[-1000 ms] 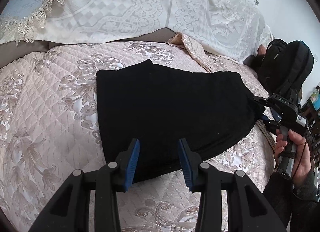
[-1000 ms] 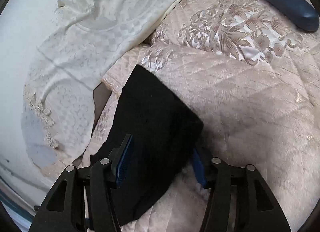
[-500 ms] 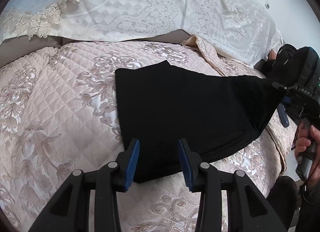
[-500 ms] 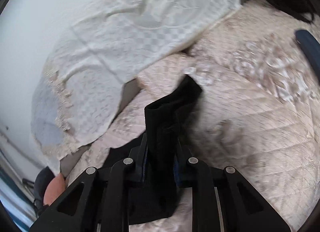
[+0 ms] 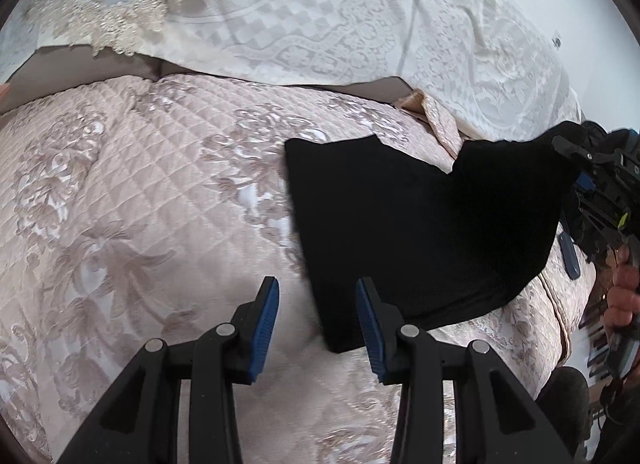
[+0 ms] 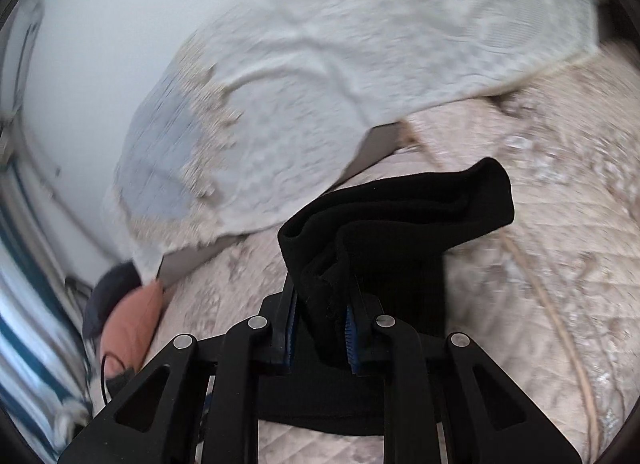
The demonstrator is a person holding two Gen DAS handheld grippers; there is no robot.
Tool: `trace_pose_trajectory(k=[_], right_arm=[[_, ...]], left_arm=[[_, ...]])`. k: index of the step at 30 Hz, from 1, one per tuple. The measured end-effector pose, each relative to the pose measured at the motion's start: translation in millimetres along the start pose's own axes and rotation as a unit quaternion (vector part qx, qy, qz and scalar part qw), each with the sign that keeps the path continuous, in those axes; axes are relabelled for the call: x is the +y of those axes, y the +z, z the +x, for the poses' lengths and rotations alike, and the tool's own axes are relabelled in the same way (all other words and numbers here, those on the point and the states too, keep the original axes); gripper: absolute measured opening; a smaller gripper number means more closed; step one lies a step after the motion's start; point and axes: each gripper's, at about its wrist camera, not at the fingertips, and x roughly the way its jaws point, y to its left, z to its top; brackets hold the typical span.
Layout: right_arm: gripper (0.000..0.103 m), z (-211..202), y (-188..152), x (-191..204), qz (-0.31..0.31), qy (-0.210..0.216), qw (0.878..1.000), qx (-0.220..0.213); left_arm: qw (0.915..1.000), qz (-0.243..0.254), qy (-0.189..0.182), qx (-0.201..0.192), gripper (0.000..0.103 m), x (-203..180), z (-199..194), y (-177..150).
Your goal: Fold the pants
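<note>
While the black pants [image 5: 420, 232] lie partly folded on the quilted bedspread [image 5: 140, 204], one end is lifted clear of the bed at 3 o'clock in the left wrist view.

Right claw [image 6: 320, 328]: pressed together on a bunched edge of the pants [image 6: 400, 216]; several layers stick up between the blue pads [image 6: 351, 338]. View is blurred.

Left claw [image 5: 316, 324]: spread, holding nothing, hovering over the bedspread at the near corner of the pants. The corner sits just beside the right-hand pad [image 5: 370, 324], not between the two.

Rest of garment: flat, at 1 to 2 o'clock from the left claw, below the lace-trimmed white cover [image 5: 320, 24].

Risks, as judged:
- Only one claw has hold. Carrying the lifted end across could drag the flat part along the slick quilting, so the fold lands skewed. Cause: near corner unpinned.
- Grip is on a bunch, not a clean edge. Inner layers may slip out mid-swing and leave a crooked hem.
- The dark blue object [image 5: 569, 256] near the bed edge, at 3 o'clock, could be swept off if the cloth swings low.
</note>
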Motion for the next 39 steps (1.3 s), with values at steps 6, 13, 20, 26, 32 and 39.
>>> trace_pose_trajectory(k=[6,13,20,26,32,39], right_arm=[[0.019,46,-29,44,-0.063,0.031,0.995,0.076],[0.021,101,-85,66,-0.110,0.012,0.982,0.155],[0.049,109,-103,67,-0.114,0.021,0.976,0.182],[0.051,88,-101,69,-0.114,0.057,0.977,0.173],[0.033,50,-78,25,-0.072,-0.004,0.994,0.084],[0.010,62,-91,-12,-0.061,-0.080,0.987,0.129]], left_arm=[[0.9996,-0.024,0.015,-0.009,0.042,26,-9,-1],[0.9983,-0.050,0.026,-0.013,0.042,51,-16,-4],[0.9983,-0.050,0.022,-0.022,0.042,54,-23,-3],[0.9989,-0.035,0.002,-0.030,0.042,37,-25,7],[0.9984,0.007,-0.040,-0.039,0.043,-4,-16,29],[0.9968,0.043,-0.062,-0.026,0.043,-51,29,64]])
